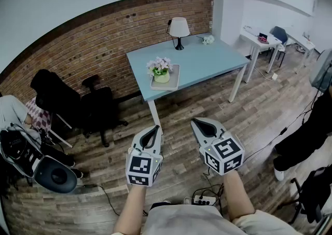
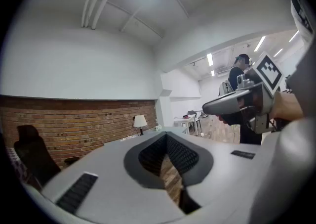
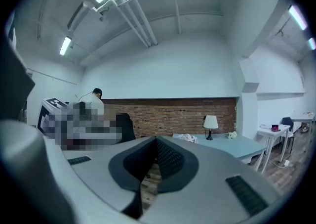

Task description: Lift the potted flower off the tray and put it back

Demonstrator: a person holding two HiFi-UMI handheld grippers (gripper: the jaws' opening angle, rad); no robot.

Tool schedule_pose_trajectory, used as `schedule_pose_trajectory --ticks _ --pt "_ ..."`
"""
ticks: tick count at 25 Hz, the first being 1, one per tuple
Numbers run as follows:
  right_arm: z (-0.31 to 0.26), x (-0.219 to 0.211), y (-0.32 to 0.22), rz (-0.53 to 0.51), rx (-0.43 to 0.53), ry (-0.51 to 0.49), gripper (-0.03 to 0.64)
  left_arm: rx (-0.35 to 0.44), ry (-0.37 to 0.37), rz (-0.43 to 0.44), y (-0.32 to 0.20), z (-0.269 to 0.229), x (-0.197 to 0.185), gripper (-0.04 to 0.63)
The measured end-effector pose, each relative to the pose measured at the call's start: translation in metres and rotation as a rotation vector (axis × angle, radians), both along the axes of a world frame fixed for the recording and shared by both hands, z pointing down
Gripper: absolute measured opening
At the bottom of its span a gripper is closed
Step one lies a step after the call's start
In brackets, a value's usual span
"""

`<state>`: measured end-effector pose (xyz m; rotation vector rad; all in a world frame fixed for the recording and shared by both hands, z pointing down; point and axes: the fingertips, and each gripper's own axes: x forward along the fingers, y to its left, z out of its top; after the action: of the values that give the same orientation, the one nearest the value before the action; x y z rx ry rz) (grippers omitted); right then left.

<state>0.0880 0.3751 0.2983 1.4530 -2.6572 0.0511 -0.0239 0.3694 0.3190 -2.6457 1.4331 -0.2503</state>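
Fingers (image 2: 150, 157) of the left gripper (image 1: 156, 127) are pressed together, their dark ribbed pads meeting along one seam with nothing between them. The fingers (image 3: 170, 161) of the right gripper (image 1: 194, 121) are closed on each other in the same way and hold nothing. In the head view both grippers are held side by side over the wooden floor (image 1: 259, 114), close to the person's body and well apart from the light-blue surface (image 1: 207, 60). Their tips point toward it, and each marker cube (image 1: 141, 169) sits just ahead of a bare forearm. The potted flower (image 1: 161, 70), pale pink and white blooms in a light green pot, stands upright on the tray (image 1: 175, 79). The pot occupies the tray's left part. The tray lies flat near the front edge of the surface, closer to its front-left corner than to the right one. A small table lamp (image 1: 179, 29) with a white shade and a dark stem stands at the back edge, and a little white object (image 1: 208, 39) lies by the back-right corner. Behind the surface runs a red brick wall (image 1: 104, 37). A black office chair (image 1: 98, 107) stands on the floor just left of the surface, with a seated person (image 1: 15, 112) farther left at the picture's edge. White desks (image 1: 259, 42) stand to the right in a brighter room. A power strip (image 1: 203, 199) with cables lies on the floor near the person's feet.
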Motion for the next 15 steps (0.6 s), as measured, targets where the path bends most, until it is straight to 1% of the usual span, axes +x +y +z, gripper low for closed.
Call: schedule_pose_trajectory --ticks 5,9,15 --pt "0.009 0.011 -0.021 0.024 -0.007 -0.019 0.020 -0.019 -0.004 -0.009 -0.019 0.006 0.001 0.012" --pt "0.016 0.007 -0.038 0.020 -0.026 -0.019 0.021 -0.030 -0.012 -0.007 -0.034 0.012 0.003 0.012" --pt "0.026 0.008 -0.074 0.018 -0.043 -0.011 0.021 -0.039 -0.052 -0.038 -0.074 0.024 -0.006 0.012"
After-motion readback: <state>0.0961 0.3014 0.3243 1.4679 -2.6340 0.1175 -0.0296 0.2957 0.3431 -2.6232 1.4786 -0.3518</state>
